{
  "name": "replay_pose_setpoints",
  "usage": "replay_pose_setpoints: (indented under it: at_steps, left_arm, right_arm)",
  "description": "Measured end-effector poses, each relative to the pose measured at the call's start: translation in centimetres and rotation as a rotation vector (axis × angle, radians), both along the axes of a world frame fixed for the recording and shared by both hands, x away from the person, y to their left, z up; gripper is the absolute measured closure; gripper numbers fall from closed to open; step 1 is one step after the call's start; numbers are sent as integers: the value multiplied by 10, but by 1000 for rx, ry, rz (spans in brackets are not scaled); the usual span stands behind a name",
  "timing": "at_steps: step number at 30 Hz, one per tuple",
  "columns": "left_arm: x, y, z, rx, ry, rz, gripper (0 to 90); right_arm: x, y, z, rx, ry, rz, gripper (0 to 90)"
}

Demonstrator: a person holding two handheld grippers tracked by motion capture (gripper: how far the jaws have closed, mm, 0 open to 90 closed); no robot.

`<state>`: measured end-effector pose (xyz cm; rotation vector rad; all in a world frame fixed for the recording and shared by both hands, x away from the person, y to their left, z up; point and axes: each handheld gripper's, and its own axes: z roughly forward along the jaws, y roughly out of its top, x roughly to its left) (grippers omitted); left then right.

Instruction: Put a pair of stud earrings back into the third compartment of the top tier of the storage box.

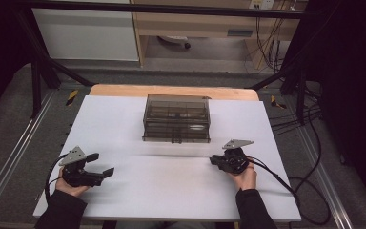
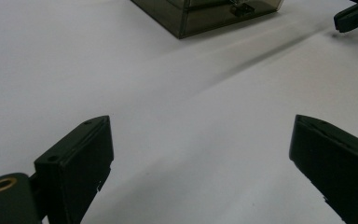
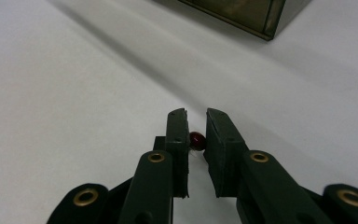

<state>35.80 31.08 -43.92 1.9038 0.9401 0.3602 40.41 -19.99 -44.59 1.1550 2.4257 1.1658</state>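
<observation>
My right gripper (image 3: 196,126) is clamped on a small dark-red bead (image 3: 196,139), mostly hidden between the pads. My left gripper (image 2: 200,154) gapes empty; the smoky box (image 1: 177,118) sits at twelve o'clock.

The box (image 1: 177,118) sits on the table (image 1: 124,119) at 12 o'clock; left gripper (image 1: 100,164) at 8, right gripper (image 1: 215,161) at 4.
</observation>
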Motion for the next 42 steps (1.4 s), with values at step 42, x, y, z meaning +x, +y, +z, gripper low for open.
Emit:
replay_pose_setpoints:
  at_steps: [42]
  left_arm:
    - [0,0,0,5,0,2,62]
  right_arm:
    - [-21,-9,64,68,-82,27,796]
